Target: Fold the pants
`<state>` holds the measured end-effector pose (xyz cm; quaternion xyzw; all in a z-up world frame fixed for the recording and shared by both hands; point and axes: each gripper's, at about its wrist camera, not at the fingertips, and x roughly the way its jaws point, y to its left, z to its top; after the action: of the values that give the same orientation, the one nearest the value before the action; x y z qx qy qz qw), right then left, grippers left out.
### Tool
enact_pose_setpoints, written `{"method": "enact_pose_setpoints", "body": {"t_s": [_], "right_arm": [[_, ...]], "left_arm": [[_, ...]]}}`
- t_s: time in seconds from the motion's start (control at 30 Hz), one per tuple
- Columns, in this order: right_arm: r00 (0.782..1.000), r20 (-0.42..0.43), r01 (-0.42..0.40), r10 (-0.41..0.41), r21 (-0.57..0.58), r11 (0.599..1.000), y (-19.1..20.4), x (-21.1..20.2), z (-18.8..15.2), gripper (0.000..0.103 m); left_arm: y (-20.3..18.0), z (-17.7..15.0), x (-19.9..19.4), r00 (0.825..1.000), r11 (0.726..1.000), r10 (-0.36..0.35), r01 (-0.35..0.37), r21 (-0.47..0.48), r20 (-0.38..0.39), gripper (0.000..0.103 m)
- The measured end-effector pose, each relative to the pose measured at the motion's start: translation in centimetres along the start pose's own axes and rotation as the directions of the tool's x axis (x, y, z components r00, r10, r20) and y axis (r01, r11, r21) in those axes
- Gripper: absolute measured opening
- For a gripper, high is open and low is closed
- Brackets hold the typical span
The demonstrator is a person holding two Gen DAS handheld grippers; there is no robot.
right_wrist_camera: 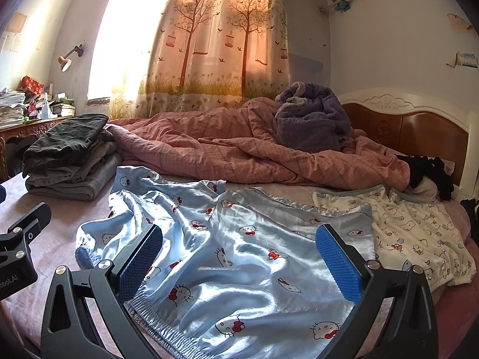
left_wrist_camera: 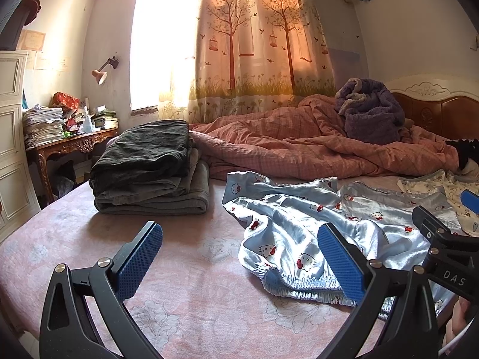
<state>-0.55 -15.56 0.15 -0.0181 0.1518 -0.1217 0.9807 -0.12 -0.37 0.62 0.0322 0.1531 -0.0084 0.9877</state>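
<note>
Light blue satin pants (right_wrist_camera: 239,257) with a cartoon cat print lie crumpled on the pink bed sheet (left_wrist_camera: 185,299), elastic waistband toward me; they also show in the left wrist view (left_wrist_camera: 302,239). My left gripper (left_wrist_camera: 239,257) is open and empty, above the sheet at the pants' left edge, its right pad over the waistband. My right gripper (right_wrist_camera: 239,263) is open and empty, hovering just above the waist part of the pants. The right gripper's body shows at the right edge of the left wrist view (left_wrist_camera: 443,248).
A stack of folded dark and grey clothes (left_wrist_camera: 149,170) sits at the bed's left. A cream printed garment (right_wrist_camera: 419,233) lies right of the pants. A rumpled pink quilt (right_wrist_camera: 254,149) and a purple fleece (right_wrist_camera: 311,119) lie behind. A cluttered desk (left_wrist_camera: 69,137) stands left of the bed.
</note>
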Motion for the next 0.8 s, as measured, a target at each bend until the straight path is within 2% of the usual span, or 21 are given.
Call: {"method": "enact_pose_setpoints", "body": {"t_s": [0.37, 0.8], "right_arm": [[1.0, -0.002, 0.0, 0.0, 0.004, 1.0, -0.2, 0.1, 0.0, 0.102], [1.0, -0.002, -0.016, 0.016, 0.006, 1.0, -0.4, 0.3, -0.1, 0.102]], "left_arm": [[-0.3, 0.0, -0.4, 1.0, 1.0, 0.026, -0.026, 0.012, 0.013, 0.103], [0.0, 0.0, -1.1, 0.999, 1.0, 0.013, -0.013, 0.006, 0.041, 0.103]]}}
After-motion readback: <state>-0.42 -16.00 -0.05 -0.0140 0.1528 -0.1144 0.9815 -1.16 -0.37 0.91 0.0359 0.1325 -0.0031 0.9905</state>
